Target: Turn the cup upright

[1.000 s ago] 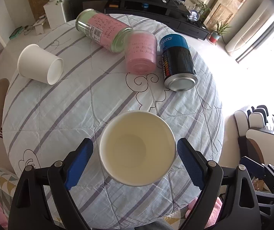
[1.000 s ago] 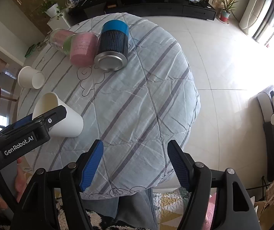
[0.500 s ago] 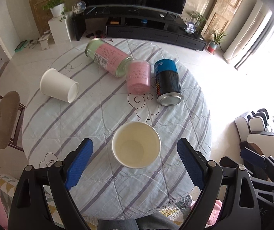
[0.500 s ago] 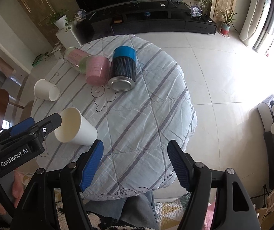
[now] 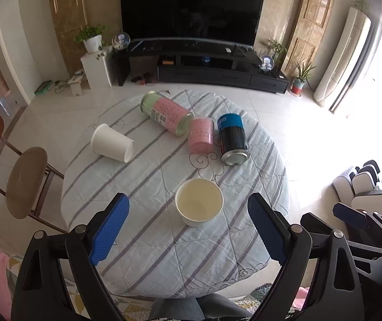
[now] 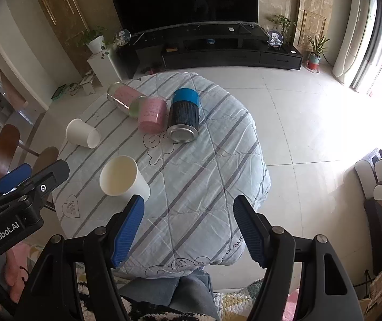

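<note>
A white paper cup (image 5: 199, 205) stands upright, mouth up, on the round table (image 5: 142, 248); it also shows in the right wrist view (image 6: 122, 177). A second white paper cup (image 5: 111, 143) lies on its side at the table's left; the right wrist view shows it too (image 6: 83, 133). My left gripper (image 5: 188, 227) is open and empty, raised above and behind the upright cup. My right gripper (image 6: 188, 227) is open and empty over the table's near edge. The left gripper's body (image 6: 16, 195) shows at the left of the right wrist view.
A pink-labelled jar (image 5: 166, 113), a pink cup (image 5: 201, 134) and a blue-black can (image 5: 232, 139) lie on their sides at the table's far side. A wooden stool (image 5: 26, 182) stands left of the table. A TV stand (image 5: 204, 69) is behind.
My left gripper has pulled up and back from the upright cup, which stays on the table. My right gripper has also risen and drawn back.
</note>
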`<state>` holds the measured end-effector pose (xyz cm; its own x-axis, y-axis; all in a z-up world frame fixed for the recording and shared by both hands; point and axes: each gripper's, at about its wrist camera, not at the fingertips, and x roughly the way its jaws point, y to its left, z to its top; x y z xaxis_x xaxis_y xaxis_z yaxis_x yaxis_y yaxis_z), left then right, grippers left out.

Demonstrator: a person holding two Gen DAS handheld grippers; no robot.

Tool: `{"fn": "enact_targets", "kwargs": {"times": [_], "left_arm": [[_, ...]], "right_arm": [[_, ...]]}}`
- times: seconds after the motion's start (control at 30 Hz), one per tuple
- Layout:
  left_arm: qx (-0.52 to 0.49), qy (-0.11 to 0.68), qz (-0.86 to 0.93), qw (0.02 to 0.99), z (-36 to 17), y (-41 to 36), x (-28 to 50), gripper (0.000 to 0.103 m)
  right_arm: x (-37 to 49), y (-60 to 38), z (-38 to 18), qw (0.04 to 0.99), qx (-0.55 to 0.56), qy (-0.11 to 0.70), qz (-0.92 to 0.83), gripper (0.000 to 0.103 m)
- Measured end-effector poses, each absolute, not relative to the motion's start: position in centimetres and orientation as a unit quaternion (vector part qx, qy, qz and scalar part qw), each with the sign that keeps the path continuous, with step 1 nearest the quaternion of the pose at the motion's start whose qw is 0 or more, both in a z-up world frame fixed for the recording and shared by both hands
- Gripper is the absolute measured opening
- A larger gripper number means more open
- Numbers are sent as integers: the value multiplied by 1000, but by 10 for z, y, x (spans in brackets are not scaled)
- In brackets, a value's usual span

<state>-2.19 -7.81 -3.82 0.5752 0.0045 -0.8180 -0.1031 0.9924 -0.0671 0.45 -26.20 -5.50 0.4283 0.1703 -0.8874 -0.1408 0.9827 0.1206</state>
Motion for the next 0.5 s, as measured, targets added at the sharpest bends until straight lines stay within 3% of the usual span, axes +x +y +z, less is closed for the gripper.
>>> {"fn": "enact_targets", "kwargs": {"times": [0.3, 0.5], "left_arm": [[-45, 381, 20, 923, 4, -66, -53, 99], [-42, 327, 18, 944, 26, -55, -71, 102]], "right_arm": [[-22, -240, -18, 881, -11, 466, 86, 79], [-37, -231, 10, 907, -19, 413, 76, 79]]}}
